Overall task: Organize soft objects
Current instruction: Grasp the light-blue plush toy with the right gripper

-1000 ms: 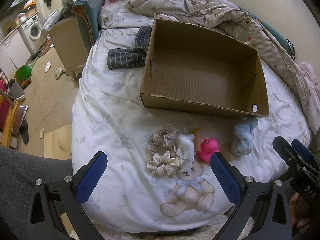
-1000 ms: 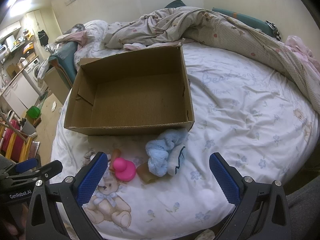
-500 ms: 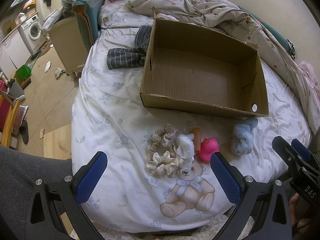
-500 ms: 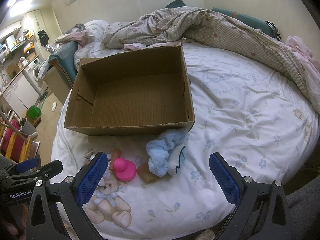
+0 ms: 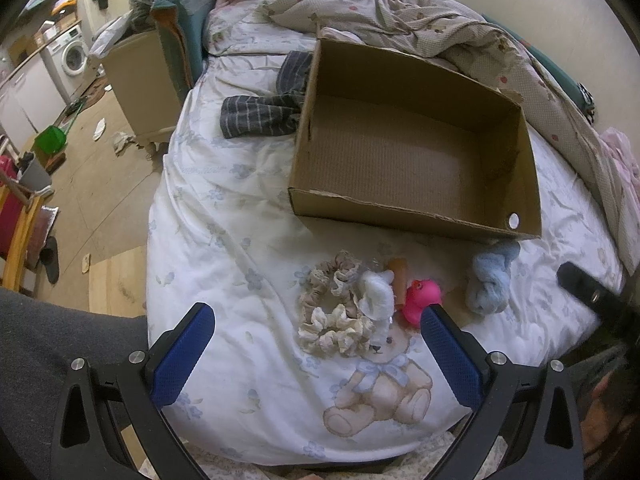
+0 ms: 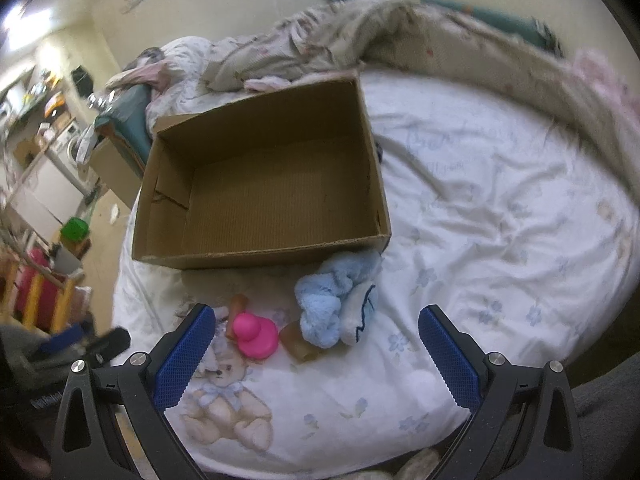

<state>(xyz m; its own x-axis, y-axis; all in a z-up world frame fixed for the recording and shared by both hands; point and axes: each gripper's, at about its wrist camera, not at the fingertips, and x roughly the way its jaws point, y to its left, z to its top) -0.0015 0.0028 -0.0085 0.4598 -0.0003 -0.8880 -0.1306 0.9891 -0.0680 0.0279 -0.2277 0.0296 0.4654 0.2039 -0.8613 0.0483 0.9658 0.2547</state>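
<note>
An empty cardboard box [image 5: 416, 216] [image 6: 264, 252] lies open on the white bedsheet. In front of it sit beige scrunchies [image 5: 332, 312], a small white plush [image 5: 378, 294], a pink rubber duck [image 5: 422, 300] [image 6: 256, 334], a brown cylinder [image 6: 298, 344] and a light blue fluffy cloth [image 5: 490, 282] [image 6: 332, 304]. My left gripper [image 5: 318, 338] hovers open just short of the scrunchies. My right gripper [image 6: 316, 338] is open too, with the duck and blue cloth lying beyond its fingers. Nothing is held by either one.
A striped dark garment [image 5: 260, 114] lies left of the box. A rumpled quilt [image 5: 460, 36] covers the far side of the bed. The bed edge drops to a wooden floor [image 5: 96, 200] on the left, with a bedside cabinet [image 5: 144, 84] there.
The right gripper has moved forward and lower toward the duck and blue cloth; its view is blurred by motion. The left gripper has hardly moved.
</note>
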